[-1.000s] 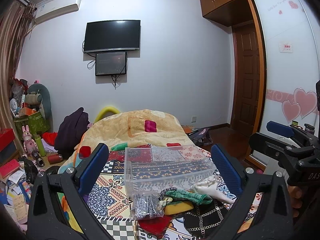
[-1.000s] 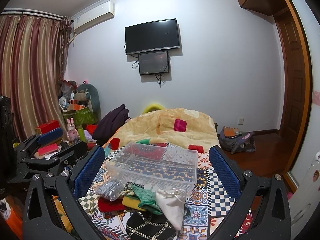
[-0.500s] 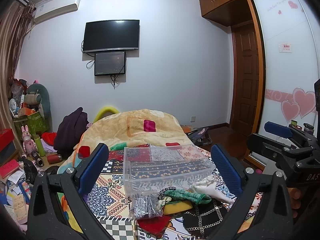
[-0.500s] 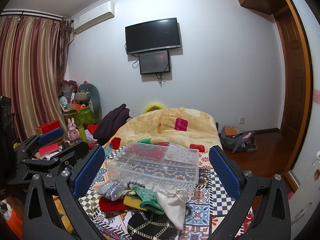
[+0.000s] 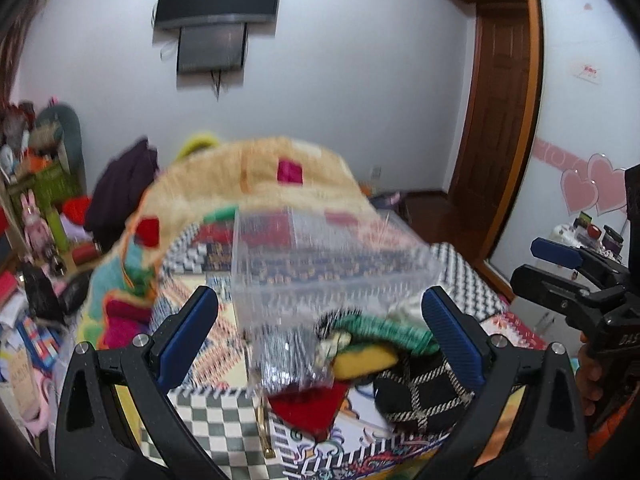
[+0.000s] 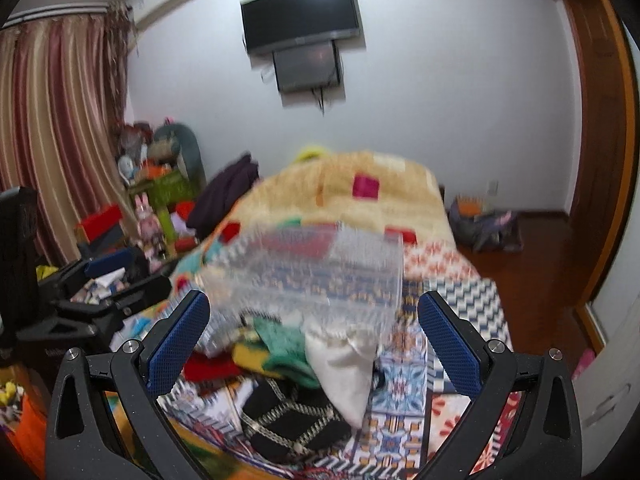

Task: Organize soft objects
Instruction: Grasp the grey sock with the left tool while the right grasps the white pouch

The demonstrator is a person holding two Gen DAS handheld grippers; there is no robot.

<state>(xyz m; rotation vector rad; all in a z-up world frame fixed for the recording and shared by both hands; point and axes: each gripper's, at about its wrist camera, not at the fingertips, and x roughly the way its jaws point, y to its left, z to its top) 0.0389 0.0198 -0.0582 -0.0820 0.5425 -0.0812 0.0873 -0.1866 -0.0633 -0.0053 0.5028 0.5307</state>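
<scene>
A clear plastic bin [image 5: 320, 264] stands on the patterned bed cover, also in the right wrist view [image 6: 316, 276]. In front of it lies a heap of soft things: a silvery pouch [image 5: 284, 356], a green knit piece [image 5: 384, 328], a yellow piece [image 5: 364, 364], a red cloth [image 5: 308, 408], a black chained bag [image 5: 420, 392] and a white pouch [image 6: 344, 368]. My left gripper [image 5: 320, 332] is open and empty above the heap. My right gripper [image 6: 312, 336] is open and empty, also over the heap; it shows at the right of the left wrist view [image 5: 568, 268].
A beige blanket [image 5: 256, 176] is bunched behind the bin. Clutter and toys [image 6: 152, 200] line the left wall by the curtain. A bag [image 6: 484, 224] lies on the wooden floor to the right, near the door [image 5: 500, 112].
Both grippers have tipped down and moved closer to the heap and bin; the views are motion-blurred. Both stay open and empty.
</scene>
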